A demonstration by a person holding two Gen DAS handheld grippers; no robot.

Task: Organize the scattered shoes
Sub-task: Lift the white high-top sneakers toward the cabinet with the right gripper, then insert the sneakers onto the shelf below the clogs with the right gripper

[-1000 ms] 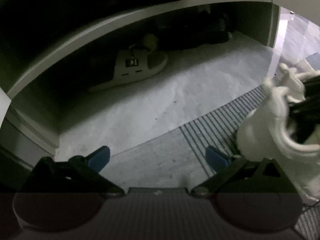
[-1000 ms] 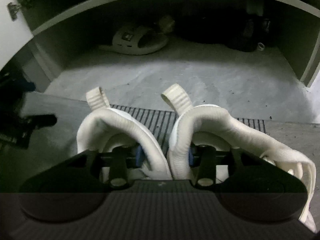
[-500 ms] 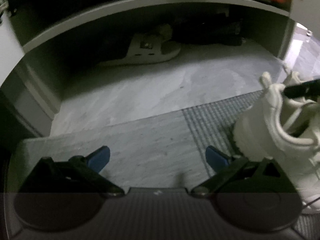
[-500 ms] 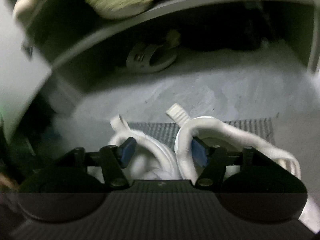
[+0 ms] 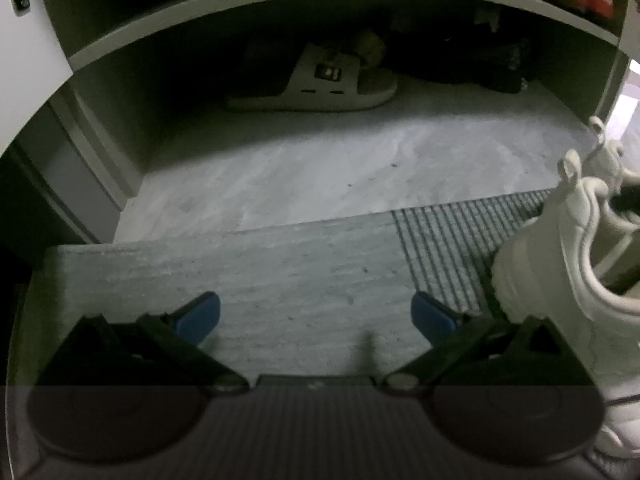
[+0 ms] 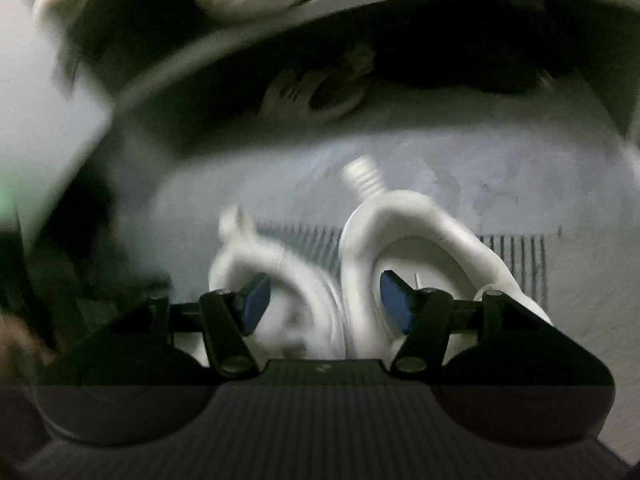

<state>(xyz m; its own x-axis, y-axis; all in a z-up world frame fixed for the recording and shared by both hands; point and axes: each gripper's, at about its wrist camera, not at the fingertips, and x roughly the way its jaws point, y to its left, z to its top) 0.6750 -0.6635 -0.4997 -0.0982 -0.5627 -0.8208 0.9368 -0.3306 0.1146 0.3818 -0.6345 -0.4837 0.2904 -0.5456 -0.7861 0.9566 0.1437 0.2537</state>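
My right gripper (image 6: pixel 322 300) stands open over the white sneakers (image 6: pixel 384 256) on the mat (image 5: pixel 448 240), left gripper (image 5: pixel 316 312) open, empty; next, I judge, fetch another stray.

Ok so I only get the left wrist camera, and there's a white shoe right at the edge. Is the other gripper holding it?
Observer: In the right wrist view, the right gripper has one blue finger down inside each of two white sneakers, not just one shoe.
Operator: Is it squeezing them?
Observer: It looks like it isn't. The pads stand clear of the two inner collars between them.
Operator: How do the shoes stand?
Observer: Side by side on the striped mat, heel tabs pointing toward the cabinet.
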